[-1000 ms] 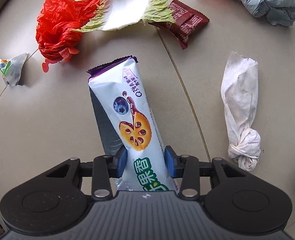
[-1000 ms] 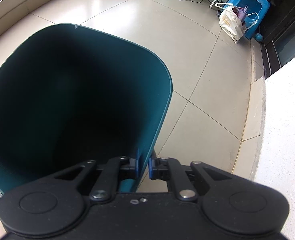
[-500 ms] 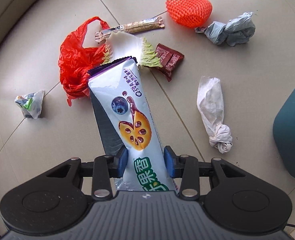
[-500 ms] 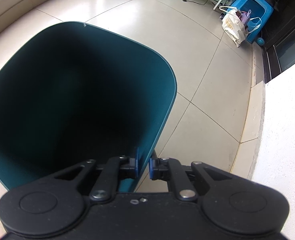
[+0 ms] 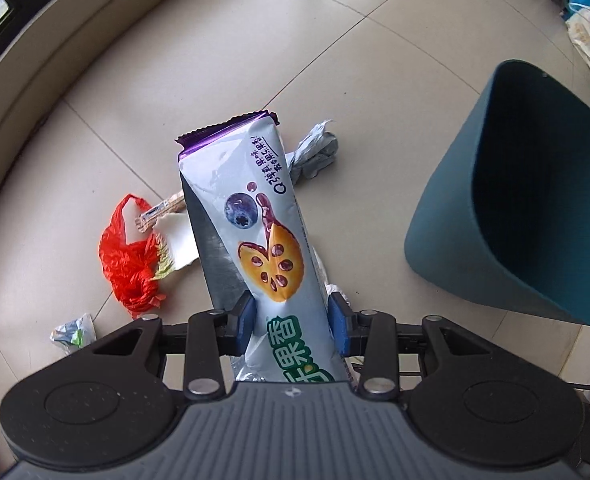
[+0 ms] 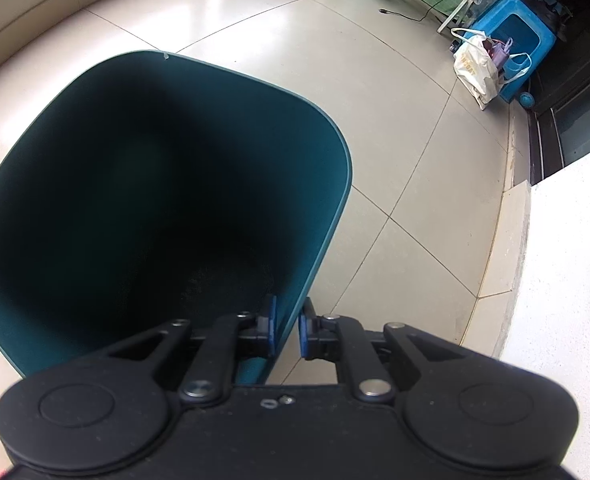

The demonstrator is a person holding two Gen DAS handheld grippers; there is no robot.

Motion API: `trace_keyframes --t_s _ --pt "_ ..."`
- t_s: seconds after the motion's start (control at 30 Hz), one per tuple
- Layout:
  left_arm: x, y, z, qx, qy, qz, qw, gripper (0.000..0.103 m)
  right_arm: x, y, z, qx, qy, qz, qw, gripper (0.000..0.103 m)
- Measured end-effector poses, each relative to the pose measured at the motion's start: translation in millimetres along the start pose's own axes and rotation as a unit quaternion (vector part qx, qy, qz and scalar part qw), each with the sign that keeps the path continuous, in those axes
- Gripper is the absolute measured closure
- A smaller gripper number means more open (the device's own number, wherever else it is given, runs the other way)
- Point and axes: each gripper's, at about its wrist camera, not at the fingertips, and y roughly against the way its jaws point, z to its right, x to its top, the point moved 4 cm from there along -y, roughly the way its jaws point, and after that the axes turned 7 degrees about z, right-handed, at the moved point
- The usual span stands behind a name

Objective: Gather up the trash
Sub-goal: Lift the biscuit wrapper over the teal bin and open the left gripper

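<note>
My left gripper [image 5: 291,320] is shut on a long white snack wrapper [image 5: 255,208] with a purple end, gripped near its bottom and held high above the floor. The teal trash bin [image 5: 447,216] stands to the right, tilted, its dark mouth facing me. In the right wrist view my right gripper [image 6: 286,328] is shut on the near rim of the bin [image 6: 255,80], one pad inside the wall and one outside. The bin's inside is too dark to see into.
On the tiled floor below lie a red plastic bag [image 5: 129,264], a cabbage leaf [image 5: 177,246], a stick wrapper [image 5: 161,212], grey crumpled paper [image 5: 315,154] and a small crumpled wrapper [image 5: 73,330]. A blue stool [image 6: 523,40] and white bag [image 6: 477,66] stand far right, by a white wall [image 6: 567,260].
My left gripper has risen with the wrapper, so the litter on the floor looks smaller, and the bin has come into view at the right. The right gripper has stayed on the rim.
</note>
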Motion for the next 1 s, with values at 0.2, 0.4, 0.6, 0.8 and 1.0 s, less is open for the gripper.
trace_keyframes --t_s 0.2,0.4,0.6,0.8,1.0 --pt "28.3 28.2 45.9 -0.02 -0.043 0.017 0.9987 0.065 6.5 -9.1 4.4 0.019 0.015 -0.001 1.0 0.093" --pt "53.7 48.2 96.5 -0.028 -0.055 0.027 0.9977 0.065 12.8 -18.7 9.8 0.041 0.06 0.0 0.997 0.093" --pt "74.2 50.7 149.8 -0.047 -0.086 0.03 0.9947 0.065 20.9 -24.0 15.2 0.061 0.044 0.0 0.997 0.092" --pt "84.5 18.8 194.9 -0.061 -0.127 0.007 0.9899 0.065 21.7 -29.0 24.1 0.076 0.017 -0.001 0.997 0.092" --pt "73.1 -15.3 227.4 -0.056 -0.17 -0.021 0.9837 0.065 21.9 -33.1 30.9 0.091 0.005 -0.001 0.996 0.092"
